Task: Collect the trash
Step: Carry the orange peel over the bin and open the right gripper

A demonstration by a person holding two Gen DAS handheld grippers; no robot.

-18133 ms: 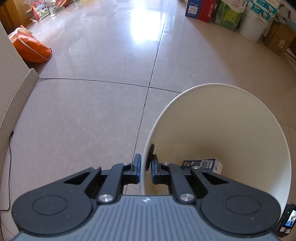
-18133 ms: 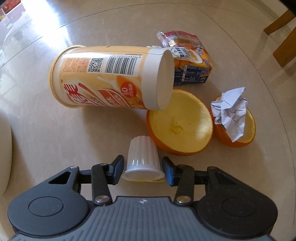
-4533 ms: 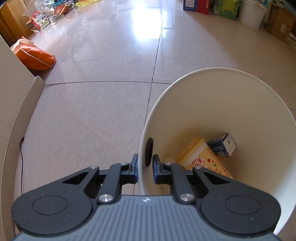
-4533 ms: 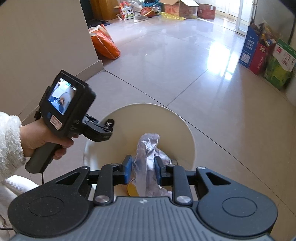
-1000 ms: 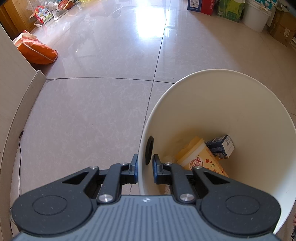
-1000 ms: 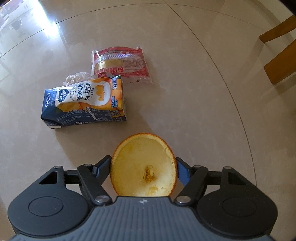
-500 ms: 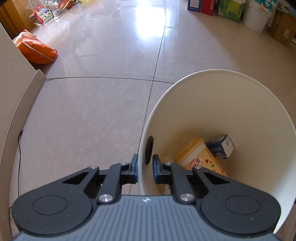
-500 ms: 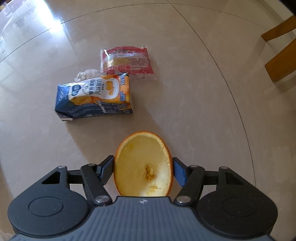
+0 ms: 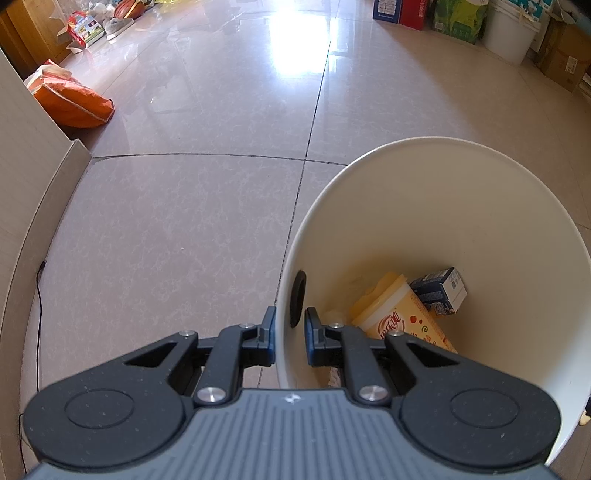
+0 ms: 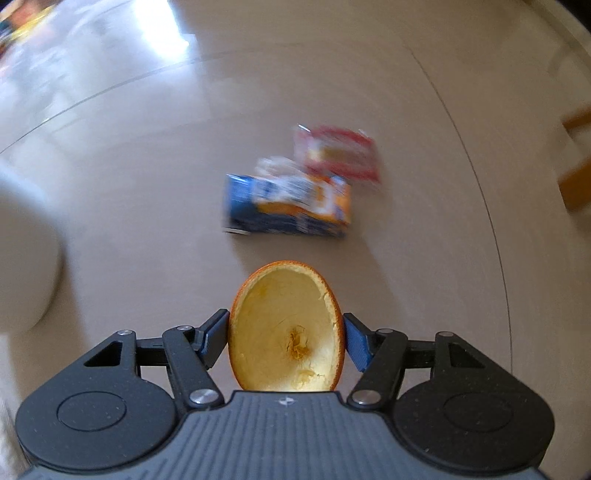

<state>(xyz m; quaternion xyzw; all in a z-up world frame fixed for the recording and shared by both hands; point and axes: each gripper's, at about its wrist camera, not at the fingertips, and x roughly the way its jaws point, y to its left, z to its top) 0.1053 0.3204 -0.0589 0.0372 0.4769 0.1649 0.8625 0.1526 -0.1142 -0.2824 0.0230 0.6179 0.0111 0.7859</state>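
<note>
Seen from the left wrist: the left gripper [image 9: 290, 341] is clamped on the near rim of one white bin [image 9: 461, 206], one finger outside the wall and one inside, with only the thin wall between the pads. The bin stands on a glossy tiled floor [image 9: 184, 221]. Three pieces of rubbish can be counted at its bottom: one yellow printed cup [image 9: 400, 319] lying on its side, one small dark blue carton [image 9: 439, 290] just beside it against the far wall, and one small white object [image 9: 334, 316] near the inner finger, too hidden to identify. One round hole [image 9: 298, 299] pierces the bin wall just above the grip. Across the room lie one orange bag [image 9: 70, 101] at the foot of a wall, and a row of boxes with one white bucket [image 9: 511, 31] along the far edge.

Seen from the right wrist, in a blurred frame: the right gripper [image 10: 286, 341] holds one hollowed orange peel half [image 10: 286, 332], cut side toward the camera, its jaws partly closed with a pad pressed on each side of the rind; they have just been closing on it. The peel hangs clear above the floor. Two pieces of rubbish remain there, touching each other: one blue-and-orange drink carton [image 10: 288, 206] and, beyond it, one red-and-white wrapper [image 10: 338, 157]. A white curved shape, presumably the bin, sits at the left edge.
</note>
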